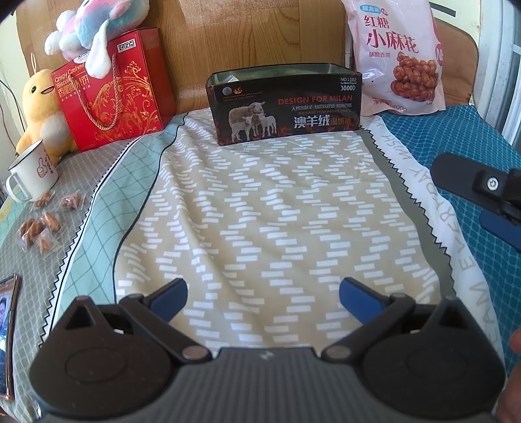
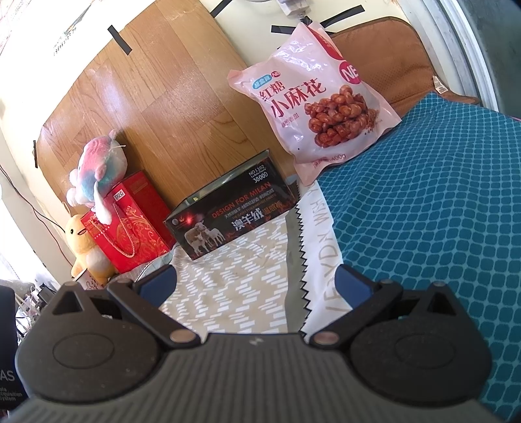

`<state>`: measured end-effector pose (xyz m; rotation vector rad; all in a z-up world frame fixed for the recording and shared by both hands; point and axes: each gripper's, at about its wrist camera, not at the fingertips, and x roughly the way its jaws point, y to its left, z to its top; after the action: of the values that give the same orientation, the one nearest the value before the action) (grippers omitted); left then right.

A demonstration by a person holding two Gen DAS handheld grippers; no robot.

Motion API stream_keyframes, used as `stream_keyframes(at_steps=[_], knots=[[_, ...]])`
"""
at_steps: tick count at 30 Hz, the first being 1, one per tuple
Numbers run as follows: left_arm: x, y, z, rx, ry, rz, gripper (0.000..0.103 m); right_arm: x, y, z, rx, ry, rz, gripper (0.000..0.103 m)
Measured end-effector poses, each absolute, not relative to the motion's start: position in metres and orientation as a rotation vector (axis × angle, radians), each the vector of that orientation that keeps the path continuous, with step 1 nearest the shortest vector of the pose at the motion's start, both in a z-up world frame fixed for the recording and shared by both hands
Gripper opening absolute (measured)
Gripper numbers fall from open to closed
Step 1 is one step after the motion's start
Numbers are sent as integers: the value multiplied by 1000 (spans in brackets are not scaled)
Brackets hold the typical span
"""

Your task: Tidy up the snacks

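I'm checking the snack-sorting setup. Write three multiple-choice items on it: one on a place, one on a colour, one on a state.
1. Where do the small wrapped snacks lie?
A. inside the tin
B. on the cloth by the white mug
C. on the pink bag

2. What colour is the gift bag under the plush fish?
A. red
B. green
C. black

3. How do the left gripper jaws stand?
A. shut on a snack
B. shut on nothing
C. open, holding nothing

Answers: B, they sit just in front of the mug; A, red with gold pattern; C, patterned cloth shows between them.
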<state>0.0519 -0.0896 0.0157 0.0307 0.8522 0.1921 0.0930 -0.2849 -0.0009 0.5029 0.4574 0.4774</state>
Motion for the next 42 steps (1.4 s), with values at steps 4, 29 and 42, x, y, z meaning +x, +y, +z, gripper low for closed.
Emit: stream_keyframes(at_steps=[4,29,42], knots=[[52,-90,16,32,852,193,103,93,-285,-1,503,458,477,103],[72,-118,21,45,811,85,103,74,-328,2,464,430,333,103],[71,-127,18,77,818,77,103,72,-330,-1,443,425,325,103]])
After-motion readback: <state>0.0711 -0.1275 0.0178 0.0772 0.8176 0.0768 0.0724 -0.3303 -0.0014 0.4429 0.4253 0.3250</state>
